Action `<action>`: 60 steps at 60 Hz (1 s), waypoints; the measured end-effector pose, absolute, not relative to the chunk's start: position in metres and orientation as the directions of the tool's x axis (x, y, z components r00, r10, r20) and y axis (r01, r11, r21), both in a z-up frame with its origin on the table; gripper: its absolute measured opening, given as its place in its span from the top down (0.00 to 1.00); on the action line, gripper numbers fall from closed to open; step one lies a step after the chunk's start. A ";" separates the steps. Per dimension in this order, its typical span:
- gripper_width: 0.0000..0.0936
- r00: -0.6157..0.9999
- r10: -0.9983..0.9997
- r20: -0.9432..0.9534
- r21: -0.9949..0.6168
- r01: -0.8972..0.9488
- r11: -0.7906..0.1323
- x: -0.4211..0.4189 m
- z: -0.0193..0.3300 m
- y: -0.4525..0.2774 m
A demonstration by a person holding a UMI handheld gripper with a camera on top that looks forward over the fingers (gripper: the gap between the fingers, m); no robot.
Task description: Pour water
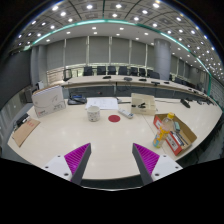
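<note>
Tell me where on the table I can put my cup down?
The widest bare patch of the table lies just ahead of the open, empty tool, short of the white cup and red disc. It is crowded by the orange box.
</note>
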State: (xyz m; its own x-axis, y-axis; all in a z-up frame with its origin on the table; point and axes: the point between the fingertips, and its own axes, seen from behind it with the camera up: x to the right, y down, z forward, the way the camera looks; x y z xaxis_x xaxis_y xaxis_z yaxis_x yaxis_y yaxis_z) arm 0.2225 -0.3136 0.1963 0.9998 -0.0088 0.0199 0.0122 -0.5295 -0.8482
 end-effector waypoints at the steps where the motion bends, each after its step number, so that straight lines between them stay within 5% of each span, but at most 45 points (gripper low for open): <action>1: 0.08 1.000 -0.019 0.022 -0.848 0.008 -0.530 0.236 0.193 -0.314; 21: 0.08 0.995 -0.098 0.012 -0.864 -0.039 -0.502 0.450 0.122 -0.263; 42: 0.09 1.000 -0.003 0.021 -0.888 0.018 -0.459 0.488 0.056 -0.143; 46: 0.18 1.000 -0.004 0.027 -0.889 0.022 -0.458 0.489 0.045 -0.131; 51: 0.42 0.999 -0.021 0.049 -0.913 0.036 -0.406 0.495 0.049 -0.117; 60: 0.49 0.997 -0.073 0.025 -0.926 -0.004 -0.377 0.499 0.050 -0.115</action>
